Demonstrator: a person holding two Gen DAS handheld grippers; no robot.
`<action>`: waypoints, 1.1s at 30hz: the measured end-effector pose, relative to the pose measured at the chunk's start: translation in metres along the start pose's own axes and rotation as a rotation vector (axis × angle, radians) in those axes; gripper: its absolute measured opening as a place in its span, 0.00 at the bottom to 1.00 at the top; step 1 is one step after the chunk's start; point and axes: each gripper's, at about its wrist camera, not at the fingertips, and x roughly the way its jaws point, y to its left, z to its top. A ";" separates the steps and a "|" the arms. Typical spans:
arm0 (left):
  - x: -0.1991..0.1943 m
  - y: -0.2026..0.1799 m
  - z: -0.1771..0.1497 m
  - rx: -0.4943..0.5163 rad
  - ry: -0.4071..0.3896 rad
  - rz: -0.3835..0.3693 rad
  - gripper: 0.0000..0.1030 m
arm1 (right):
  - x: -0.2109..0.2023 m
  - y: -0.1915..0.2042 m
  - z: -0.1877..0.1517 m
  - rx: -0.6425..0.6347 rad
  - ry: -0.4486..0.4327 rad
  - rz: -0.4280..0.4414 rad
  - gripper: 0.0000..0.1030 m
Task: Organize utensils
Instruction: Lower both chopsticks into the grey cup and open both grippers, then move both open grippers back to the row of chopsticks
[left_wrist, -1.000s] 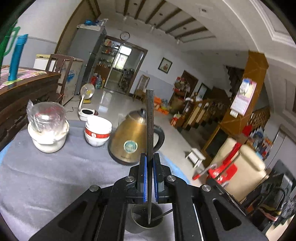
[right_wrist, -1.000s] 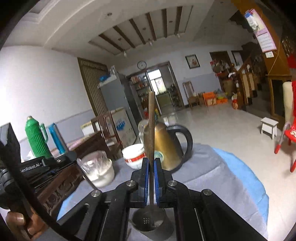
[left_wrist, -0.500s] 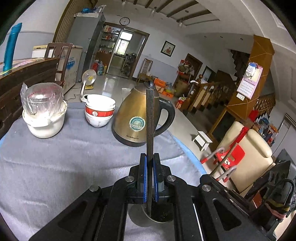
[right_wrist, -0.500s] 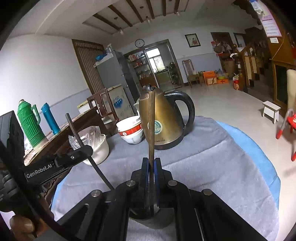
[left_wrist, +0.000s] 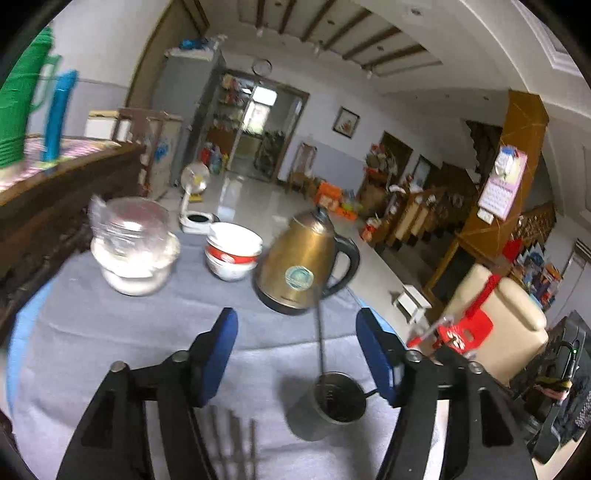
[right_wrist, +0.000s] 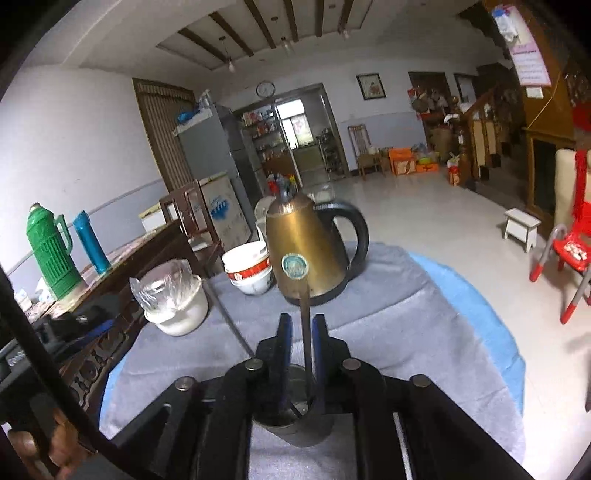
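Chopsticks mark both views. On the left wrist camera the left gripper (left_wrist: 297, 354) has its blue pads spread wide, holding nothing; 1 thin chopstick (left_wrist: 320, 332) leans in the steel cup (left_wrist: 338, 400) on the grey cloth (left_wrist: 110, 332), and 3 more utensil handles (left_wrist: 236, 439), blurred, lie near the lower edge. On the right wrist camera the right gripper (right_wrist: 300, 339) has a narrow gap, its pads apart from the brown chopstick (right_wrist: 305, 328) that stands in the cup (right_wrist: 295, 424). Behind stand the brass kettle (right_wrist: 306, 251), stacked bowls (right_wrist: 248, 267) and a plastic-covered pot (right_wrist: 177, 302).
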 end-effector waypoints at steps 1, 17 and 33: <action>-0.011 0.009 -0.003 -0.003 -0.013 0.022 0.71 | -0.006 0.001 -0.001 0.001 -0.006 -0.002 0.29; -0.013 0.142 -0.149 -0.088 0.384 0.409 0.78 | 0.001 0.031 -0.148 -0.004 0.396 0.113 0.75; 0.008 0.134 -0.166 -0.034 0.522 0.405 0.78 | 0.076 0.050 -0.168 0.124 0.666 0.216 0.38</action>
